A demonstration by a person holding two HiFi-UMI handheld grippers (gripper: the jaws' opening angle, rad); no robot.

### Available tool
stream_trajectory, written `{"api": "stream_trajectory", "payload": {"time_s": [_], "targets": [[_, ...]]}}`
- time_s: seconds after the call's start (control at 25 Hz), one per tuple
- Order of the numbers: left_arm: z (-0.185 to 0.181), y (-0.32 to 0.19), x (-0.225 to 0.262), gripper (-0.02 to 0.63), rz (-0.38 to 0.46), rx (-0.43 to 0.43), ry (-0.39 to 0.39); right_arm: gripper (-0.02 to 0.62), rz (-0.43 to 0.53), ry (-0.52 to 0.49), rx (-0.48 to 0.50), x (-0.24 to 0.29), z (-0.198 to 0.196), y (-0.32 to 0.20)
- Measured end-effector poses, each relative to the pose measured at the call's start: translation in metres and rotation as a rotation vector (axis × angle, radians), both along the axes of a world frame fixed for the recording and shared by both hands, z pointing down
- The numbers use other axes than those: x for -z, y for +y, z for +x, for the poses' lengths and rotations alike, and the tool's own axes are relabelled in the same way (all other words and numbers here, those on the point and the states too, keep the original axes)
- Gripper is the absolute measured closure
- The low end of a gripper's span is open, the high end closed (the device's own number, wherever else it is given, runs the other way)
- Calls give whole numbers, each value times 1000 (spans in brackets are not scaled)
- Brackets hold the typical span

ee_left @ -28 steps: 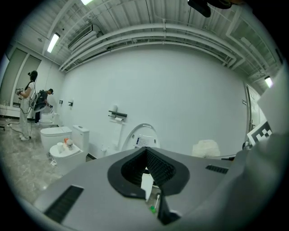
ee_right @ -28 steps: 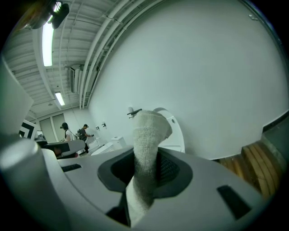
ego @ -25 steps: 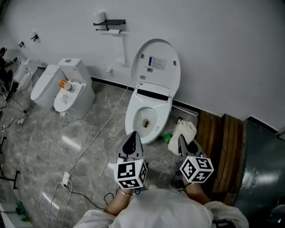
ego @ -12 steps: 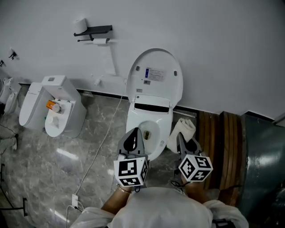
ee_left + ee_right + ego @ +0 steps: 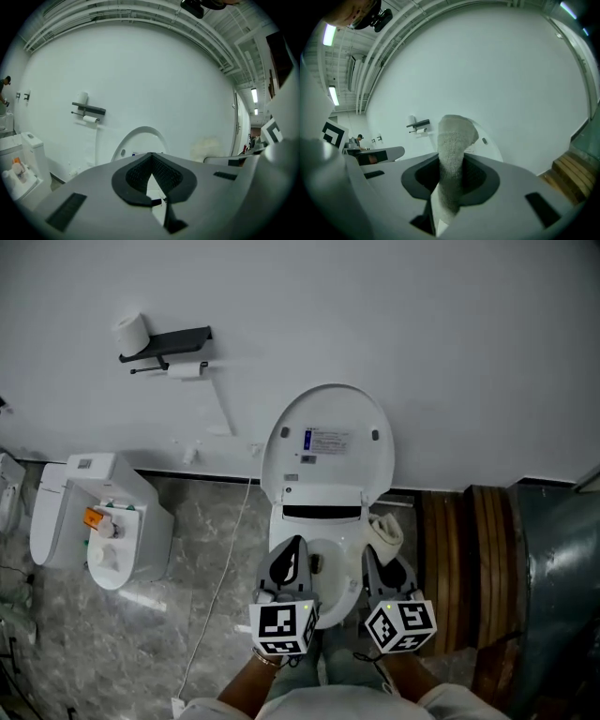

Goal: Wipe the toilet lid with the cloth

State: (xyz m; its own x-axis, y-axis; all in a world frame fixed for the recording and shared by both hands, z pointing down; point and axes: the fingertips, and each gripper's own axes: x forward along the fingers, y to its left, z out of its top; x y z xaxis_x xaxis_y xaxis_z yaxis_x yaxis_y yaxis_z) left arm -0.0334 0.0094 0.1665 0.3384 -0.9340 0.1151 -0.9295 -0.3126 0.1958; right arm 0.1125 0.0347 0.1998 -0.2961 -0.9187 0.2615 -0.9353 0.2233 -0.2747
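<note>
The head view is showing the whole layout. The toilet lid is standing upright against the white wall, and the open bowl is lying below it. The left gripper and the right gripper are hovering side by side over the bowl's near rim. Only this view is showing the second toilet at the left and the wooden boards at the right.

The left gripper view is settling what the head view cannot. Its fingers are pressing together with nothing between them, and the lid is rising behind them.

The right gripper view is showing its fingers clamping the cloth. The cloth is sticking up between them and partly covering the lid. Far off at the left of this view, a person is standing.
</note>
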Motion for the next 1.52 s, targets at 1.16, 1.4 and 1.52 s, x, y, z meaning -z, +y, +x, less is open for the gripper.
{"api": "stream_trajectory", "payload": {"time_s": [1.16, 1.4, 1.52], "targets": [[-6, -242, -38, 606, 69, 1, 40, 511, 243, 19, -80, -28, -26, -347], [39, -244, -39, 606, 69, -68, 48, 511, 194, 75, -216, -43, 42, -337], [39, -241, -41, 606, 69, -66, 44, 511, 198, 72, -203, -44, 38, -333]]}}
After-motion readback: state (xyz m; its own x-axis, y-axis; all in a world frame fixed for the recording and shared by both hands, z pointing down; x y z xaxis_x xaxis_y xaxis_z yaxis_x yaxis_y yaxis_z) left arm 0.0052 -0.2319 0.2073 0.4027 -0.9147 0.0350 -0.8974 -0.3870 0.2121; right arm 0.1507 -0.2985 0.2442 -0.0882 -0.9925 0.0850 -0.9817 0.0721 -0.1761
